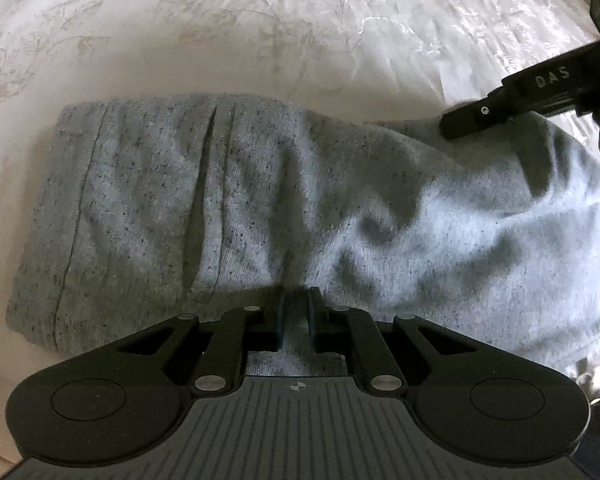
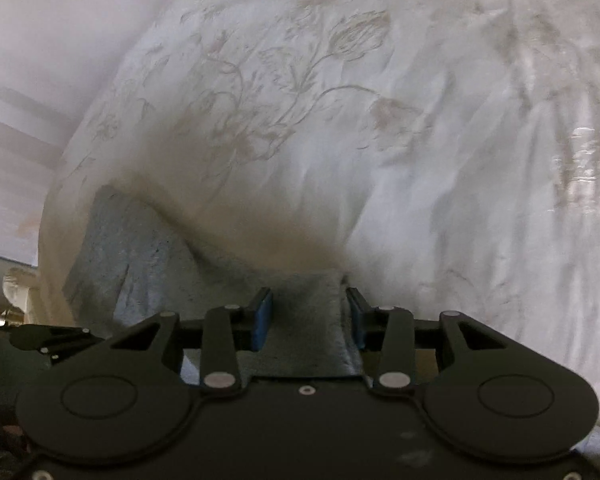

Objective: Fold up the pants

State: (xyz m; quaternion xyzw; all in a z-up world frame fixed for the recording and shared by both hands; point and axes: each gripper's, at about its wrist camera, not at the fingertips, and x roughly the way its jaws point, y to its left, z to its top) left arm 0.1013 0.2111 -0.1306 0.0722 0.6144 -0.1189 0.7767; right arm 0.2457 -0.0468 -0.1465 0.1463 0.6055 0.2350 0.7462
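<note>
While my left gripper [image 1: 296, 312] pinches the near edge of the pants [image 1: 228, 208] on the bed [image 1: 260, 20], my right gripper [image 2: 308, 320] is spread, cloth loose between. If I pull left, the fold could slide apart.

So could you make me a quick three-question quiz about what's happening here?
1. True or false: the grey pants lie on a bare wooden floor.
2. Which tool is pinched on the fabric: A) left tool B) right tool?
3. Fill in: the white bedspread has a ____ pattern.

Key: 1 false, they lie on the bedspread. 2 A; the right tool's pads stand apart around a fold. 3 floral.
</note>
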